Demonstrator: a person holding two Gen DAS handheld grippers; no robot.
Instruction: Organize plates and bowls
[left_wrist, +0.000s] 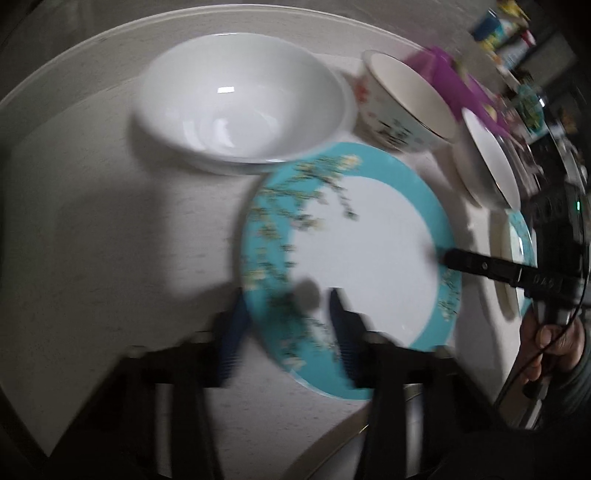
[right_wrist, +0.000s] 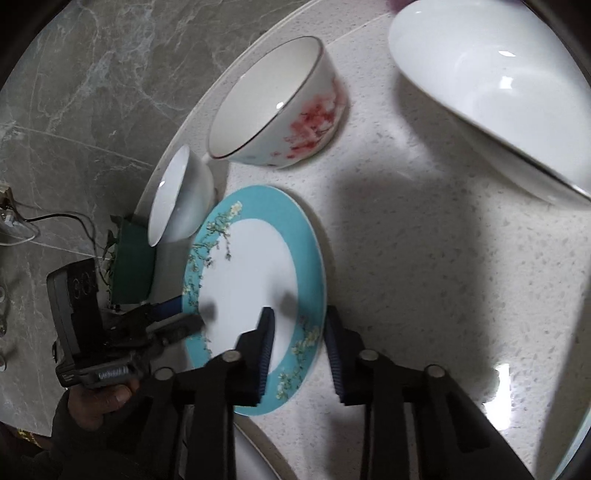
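Observation:
A teal-rimmed plate (left_wrist: 369, 251) (right_wrist: 251, 266) with a white centre and blossom sprigs lies on the pale speckled table (left_wrist: 110, 240) (right_wrist: 424, 258). My left gripper (left_wrist: 288, 332) straddles its near rim, one blue pad on top and one outside the edge. The right wrist view shows the left gripper (right_wrist: 188, 314) pinching that rim from the side. My right gripper (right_wrist: 299, 350) is shut on the opposite rim, and in the left wrist view the right gripper (left_wrist: 443, 256) reaches over the teal band. Both views are somewhat blurred.
Beyond the plate sit a large white bowl (left_wrist: 240, 110) (right_wrist: 498, 92), a bowl with red flowers (left_wrist: 399, 107) (right_wrist: 277, 103) and a small white bowl (left_wrist: 487, 162) (right_wrist: 181, 199). A second teal plate (left_wrist: 517, 240) lies behind the right gripper. The table's curved edge and grey floor (right_wrist: 92, 92) are close by.

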